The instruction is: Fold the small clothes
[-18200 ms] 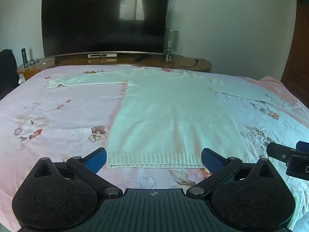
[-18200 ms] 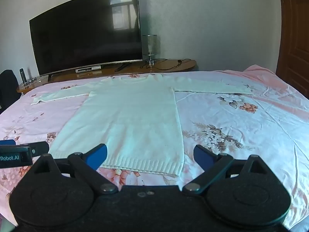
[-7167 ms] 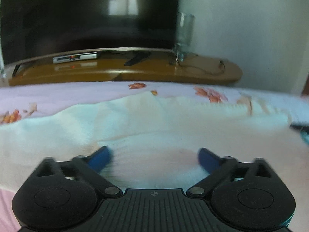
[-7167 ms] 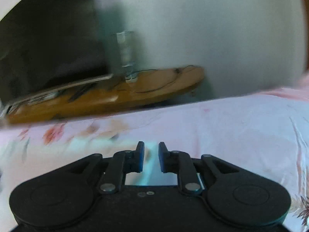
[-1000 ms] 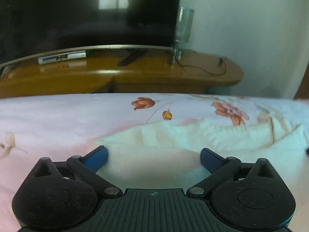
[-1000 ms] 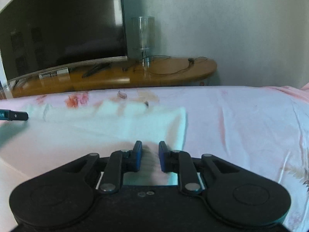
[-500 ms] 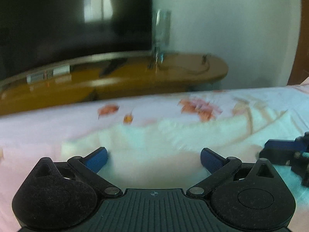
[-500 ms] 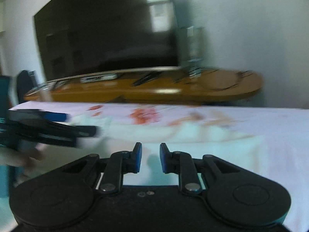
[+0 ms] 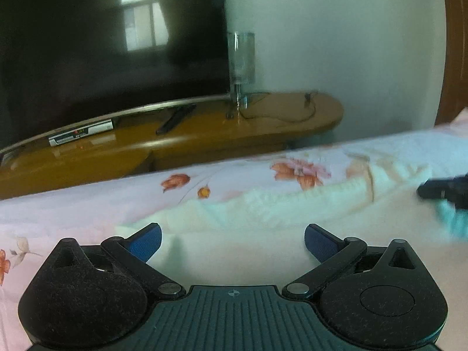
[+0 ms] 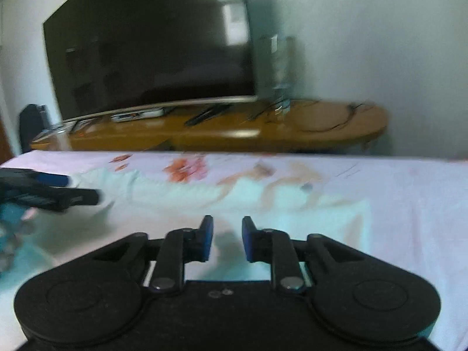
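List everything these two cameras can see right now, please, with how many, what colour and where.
Cream knitted sweater: one, cream, lying folded on the bed.
Pink floral bedsheet: one, pink, under the sweater.
Black flat television: one, black, on the cabinet.
Brown wooden cabinet: one, brown, behind the bed.
Clear glass cylinder: one, clear, on the cabinet.
Left hand-held gripper: one, black with blue pads, open over the sweater.
Right hand-held gripper: one, same colours, jaws narrowly apart.

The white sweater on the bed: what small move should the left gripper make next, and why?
Probably lower the left gripper and close it on the sweater edge beneath it. Its jaws stand wide open just above the knit and hold nothing. The right gripper has its jaws nearly together over the other side; whether they pinch cloth I cannot tell.
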`<action>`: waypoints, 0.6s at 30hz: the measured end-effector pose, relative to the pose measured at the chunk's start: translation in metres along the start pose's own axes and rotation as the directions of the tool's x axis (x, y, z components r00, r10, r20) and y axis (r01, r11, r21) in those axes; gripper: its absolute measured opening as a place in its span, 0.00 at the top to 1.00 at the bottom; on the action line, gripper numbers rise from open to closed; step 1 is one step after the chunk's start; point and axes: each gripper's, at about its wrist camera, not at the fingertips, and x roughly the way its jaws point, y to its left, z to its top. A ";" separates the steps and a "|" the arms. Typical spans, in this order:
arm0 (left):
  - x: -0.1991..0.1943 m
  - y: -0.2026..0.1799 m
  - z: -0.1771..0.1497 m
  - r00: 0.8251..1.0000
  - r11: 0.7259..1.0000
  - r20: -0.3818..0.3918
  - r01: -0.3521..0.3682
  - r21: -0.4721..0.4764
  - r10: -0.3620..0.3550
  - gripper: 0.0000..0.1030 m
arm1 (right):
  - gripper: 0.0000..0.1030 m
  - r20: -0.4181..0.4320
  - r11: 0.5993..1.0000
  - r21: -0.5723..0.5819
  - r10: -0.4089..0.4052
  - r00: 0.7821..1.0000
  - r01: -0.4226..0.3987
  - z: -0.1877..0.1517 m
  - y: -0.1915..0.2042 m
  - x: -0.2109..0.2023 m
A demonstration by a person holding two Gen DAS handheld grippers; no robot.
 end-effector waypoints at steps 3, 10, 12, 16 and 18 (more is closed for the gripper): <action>0.011 0.011 0.000 0.998 0.996 -0.058 0.002 -0.094 -0.007 0.00 | 0.78 -0.049 0.989 0.135 -0.046 0.998 0.053 -0.004 -0.027 0.013; -0.051 0.041 -0.026 0.999 0.965 -0.008 0.040 -0.258 -0.043 0.00 | 0.75 0.068 0.998 0.060 -0.014 0.998 0.010 -0.014 -0.021 -0.056; -0.044 0.041 -0.043 0.995 0.967 -0.101 -0.018 -0.255 -0.008 0.00 | 0.77 0.034 1.000 0.007 -0.016 0.999 0.015 -0.027 -0.016 -0.065; -0.052 0.039 -0.049 0.994 0.973 -0.099 -0.055 -0.224 0.034 0.00 | 0.80 -0.022 0.998 -0.039 -0.060 0.998 0.059 -0.043 -0.011 -0.057; -0.070 0.046 -0.056 0.993 0.970 -0.095 -0.091 -0.227 0.071 0.00 | 0.81 -0.013 0.994 -0.028 -0.110 0.994 0.109 -0.040 -0.012 -0.064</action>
